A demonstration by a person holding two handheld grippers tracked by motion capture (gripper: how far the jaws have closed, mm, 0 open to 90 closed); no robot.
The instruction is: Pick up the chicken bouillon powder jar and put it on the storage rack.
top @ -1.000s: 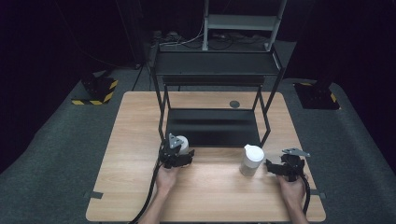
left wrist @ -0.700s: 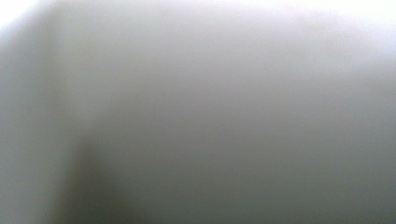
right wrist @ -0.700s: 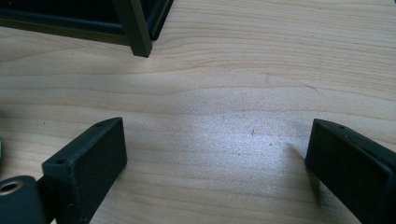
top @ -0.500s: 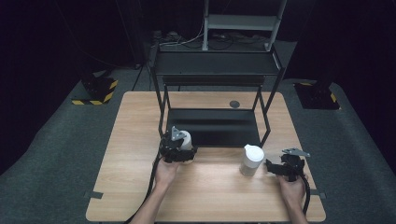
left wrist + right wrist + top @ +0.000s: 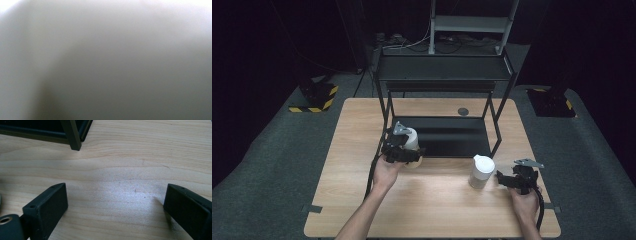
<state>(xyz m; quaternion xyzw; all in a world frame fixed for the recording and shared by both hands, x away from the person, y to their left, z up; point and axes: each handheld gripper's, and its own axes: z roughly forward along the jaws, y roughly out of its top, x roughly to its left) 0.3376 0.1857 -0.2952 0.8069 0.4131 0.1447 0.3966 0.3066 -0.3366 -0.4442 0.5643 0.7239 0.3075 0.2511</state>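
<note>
The left gripper (image 5: 404, 150) is clamped on a white bottle (image 5: 411, 140), holding it clear of the wooden table (image 5: 362, 130) at about nine o'clock from the table's middle, just in front of the black metal rack (image 5: 442, 75); in the left gripper view the bottle's pale wall (image 5: 105, 60) sits right against the lens as a blur. The right gripper (image 5: 507, 179) rests low at about four o'clock, its jaws spread wide with bare wood between them. Just beside it, toward its nine o'clock, a second white bottle (image 5: 482, 171) stands upright on the table, apart from the jaws. A rack leg (image 5: 72, 135) stands at eleven o'clock in the right gripper view.
</note>
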